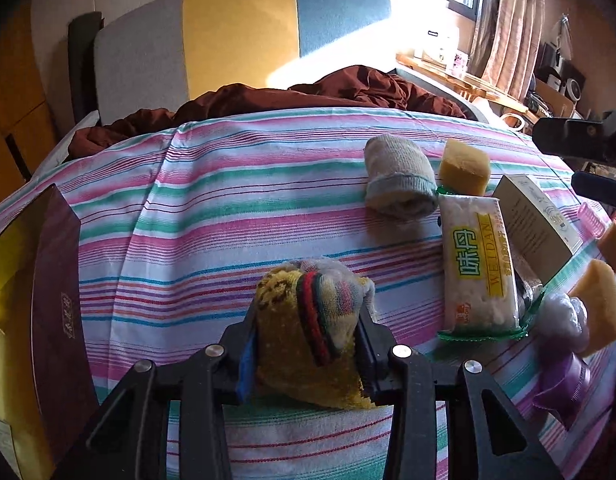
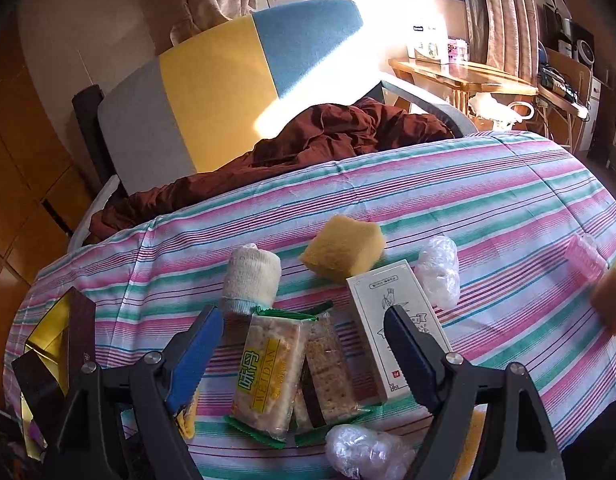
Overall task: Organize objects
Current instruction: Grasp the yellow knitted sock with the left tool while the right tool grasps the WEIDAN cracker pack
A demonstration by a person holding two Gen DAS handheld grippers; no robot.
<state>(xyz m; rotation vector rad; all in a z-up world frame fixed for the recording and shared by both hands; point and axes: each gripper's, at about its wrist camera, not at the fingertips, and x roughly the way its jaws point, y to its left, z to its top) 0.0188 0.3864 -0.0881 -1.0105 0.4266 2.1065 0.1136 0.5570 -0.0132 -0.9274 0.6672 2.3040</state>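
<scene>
My left gripper [image 1: 308, 332] low over striped bedsheet [image 1: 212, 208], clamped on rolled yellow sock [image 1: 308, 320] | my right gripper [image 2: 304, 344] spread wide, holding nothing, above WEIDAN cracker packet [image 2: 266, 376] | white box [image 2: 392, 320] beside its right finger

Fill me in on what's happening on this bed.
A person is sorting small items on the striped sheet with handheld tongs. The left tongs are shut on a rolled yellow sock. The right tongs are open, poised over two cracker packs beside a white box. Sponges, another rolled sock and plastic wads lie around.
</scene>
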